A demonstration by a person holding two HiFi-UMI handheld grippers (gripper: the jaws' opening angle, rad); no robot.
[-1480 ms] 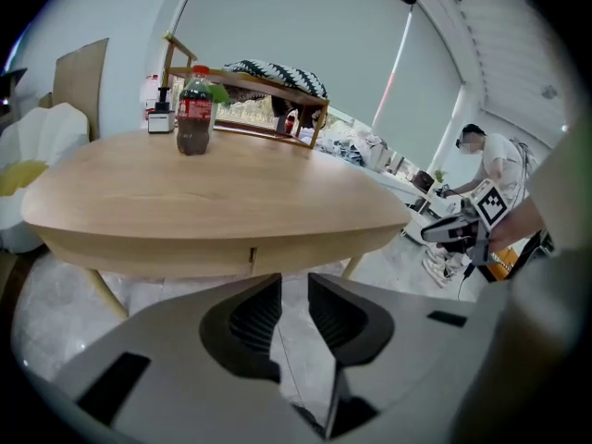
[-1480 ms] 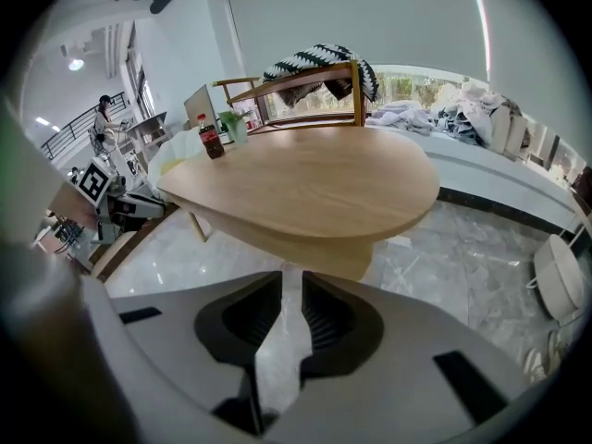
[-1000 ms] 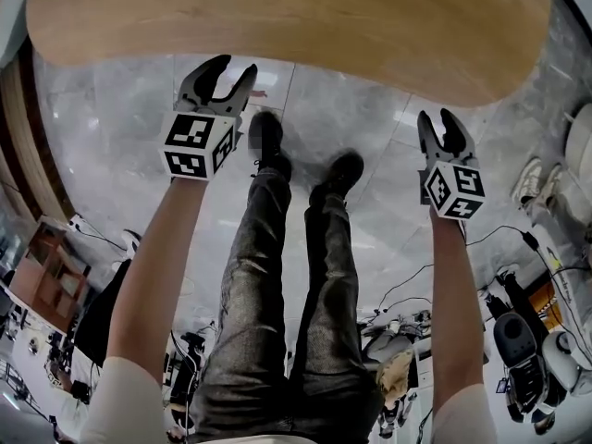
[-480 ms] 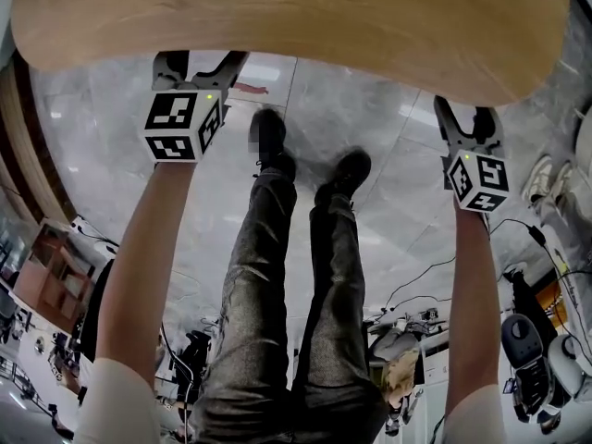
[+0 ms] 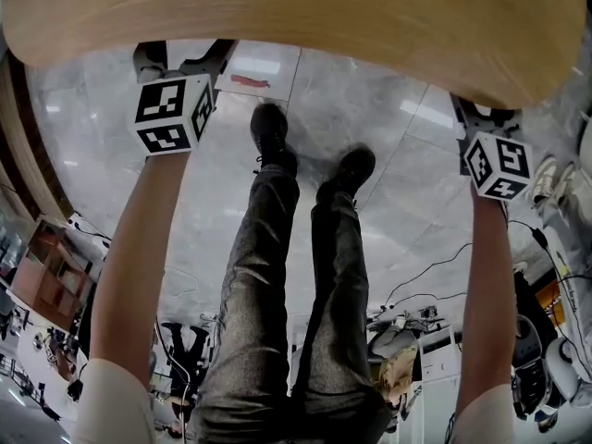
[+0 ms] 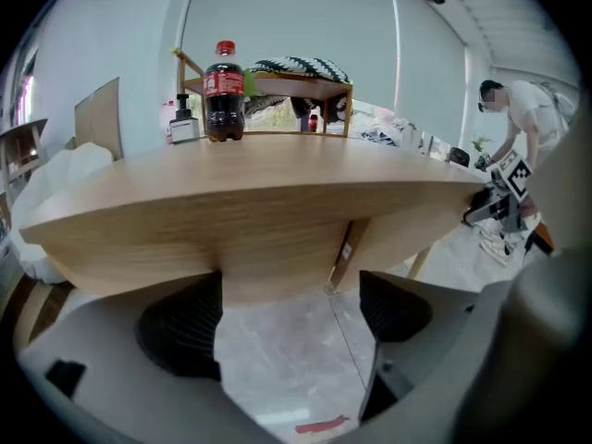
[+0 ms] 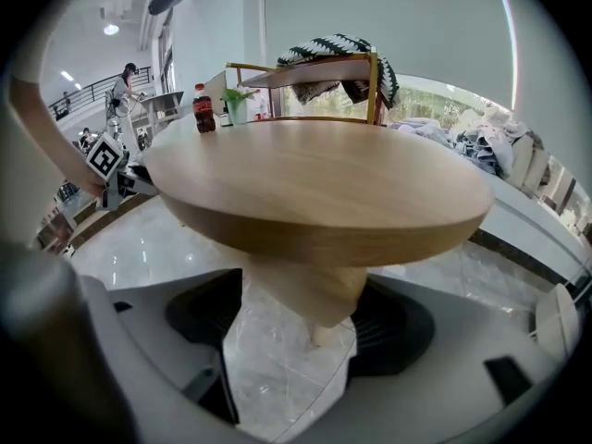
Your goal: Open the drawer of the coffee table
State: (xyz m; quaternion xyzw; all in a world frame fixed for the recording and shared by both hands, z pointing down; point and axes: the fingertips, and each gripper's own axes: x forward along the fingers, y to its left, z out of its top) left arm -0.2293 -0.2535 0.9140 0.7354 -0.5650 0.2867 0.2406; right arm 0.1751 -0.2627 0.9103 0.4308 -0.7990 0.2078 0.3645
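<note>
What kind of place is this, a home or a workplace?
Probably a workplace, perhaps a lab-like hall: a wide polished stone floor, loose cables lying across it, and pieces of equipment standing on it.

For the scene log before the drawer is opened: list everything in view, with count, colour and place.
coffee table: one, light wood, oval top, just ahead of both tongs.
cola bottle: one, dark with red cap, upright on the table's far side.
shelf: one, wooden, behind the table.
patterned cloth: one, black and white, draped on the shelf.
red strip: one, on the floor by the table's edge.
bystander: one, white top, beyond the table's right end.
cables: several, dark, on the floor.
legs: two, grey trousers, black shoes, between the arms.
left tongs: one, grey, open, at the table's edge.
right tongs: one, grey, open, at the table's edge.
</note>
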